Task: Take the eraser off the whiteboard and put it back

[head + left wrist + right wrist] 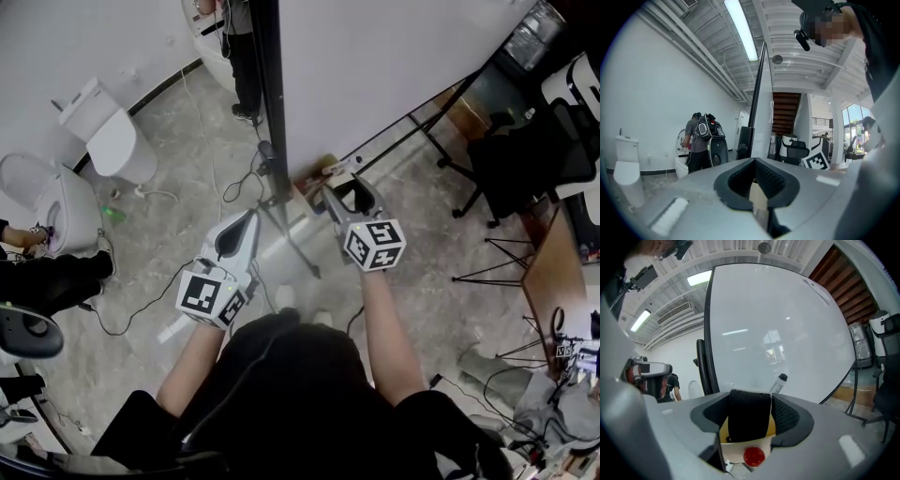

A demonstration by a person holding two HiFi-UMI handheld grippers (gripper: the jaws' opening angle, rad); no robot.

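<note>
The whiteboard stands straight ahead of me and fills most of the right gripper view. My right gripper is held close to its lower edge, shut on the eraser, a yellow block whose black felt faces the board. In the head view the eraser shows only as a dark patch between the jaws. A marker pen with a dark cap sits by the board just beyond the eraser. My left gripper hangs left of the board's black frame, shut and holding nothing.
The board's black post and stand legs reach down to the floor between my grippers. Toilets stand at the left wall, and cables lie on the floor. A person with a backpack stands further back. An office chair is at the right.
</note>
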